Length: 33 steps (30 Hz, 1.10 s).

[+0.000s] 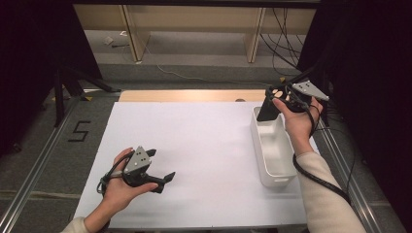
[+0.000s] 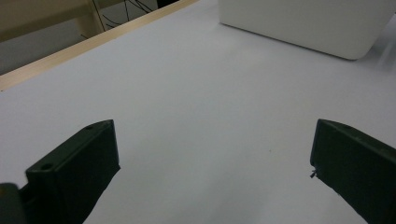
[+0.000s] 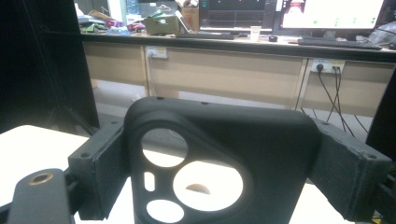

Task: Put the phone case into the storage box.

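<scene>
From above we see a white table [image 1: 194, 145] with a person's two hands holding grippers. The left gripper [image 1: 163, 167] lies low over the near left part of the white surface, held in the left hand [image 1: 121, 187], with its jaws spread wide and nothing between them. In the left gripper view those two black jaws stand far apart over bare white table, and a white bin [image 2: 303, 25] sits ahead at the upper right.

In the high view the same white bin [image 1: 274, 150] stands on the right side of the table, long side running away from us. The right gripper [image 1: 272, 104] is raised over the bin's far end, held in the right hand [image 1: 299, 119], and a black phone case [image 1: 268, 110] hangs from it, its lower end reaching down toward the bin's far end.

In the right gripper view we see the jaws pressed against both side edges of the black phone case [image 3: 224, 158], which stands upright between them, its camera cut-outs showing light through. Behind it runs a wooden bench [image 3: 224, 70] with monitors and clutter on top
</scene>
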Motion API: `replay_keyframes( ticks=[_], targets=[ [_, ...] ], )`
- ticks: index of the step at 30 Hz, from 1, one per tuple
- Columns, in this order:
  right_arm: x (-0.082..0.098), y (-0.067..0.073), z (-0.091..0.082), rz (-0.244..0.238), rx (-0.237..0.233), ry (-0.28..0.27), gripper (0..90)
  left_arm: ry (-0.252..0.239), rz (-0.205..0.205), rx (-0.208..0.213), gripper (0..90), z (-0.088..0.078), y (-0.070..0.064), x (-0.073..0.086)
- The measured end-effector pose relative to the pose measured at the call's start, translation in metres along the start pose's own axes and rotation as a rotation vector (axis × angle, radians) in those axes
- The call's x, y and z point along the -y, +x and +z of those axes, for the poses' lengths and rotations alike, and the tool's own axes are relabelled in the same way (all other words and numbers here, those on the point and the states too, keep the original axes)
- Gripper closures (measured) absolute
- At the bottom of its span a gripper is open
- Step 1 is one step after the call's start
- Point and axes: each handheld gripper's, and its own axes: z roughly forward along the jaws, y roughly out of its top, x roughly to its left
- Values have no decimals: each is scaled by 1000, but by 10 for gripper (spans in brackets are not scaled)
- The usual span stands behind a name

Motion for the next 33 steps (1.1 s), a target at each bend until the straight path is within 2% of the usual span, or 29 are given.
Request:
replay_keyframes(
  ticks=[33],
  targets=[
    [2, -4, 7, -4, 7, 9, 150, 1, 1, -1, 7, 0, 0, 0]
  ],
)
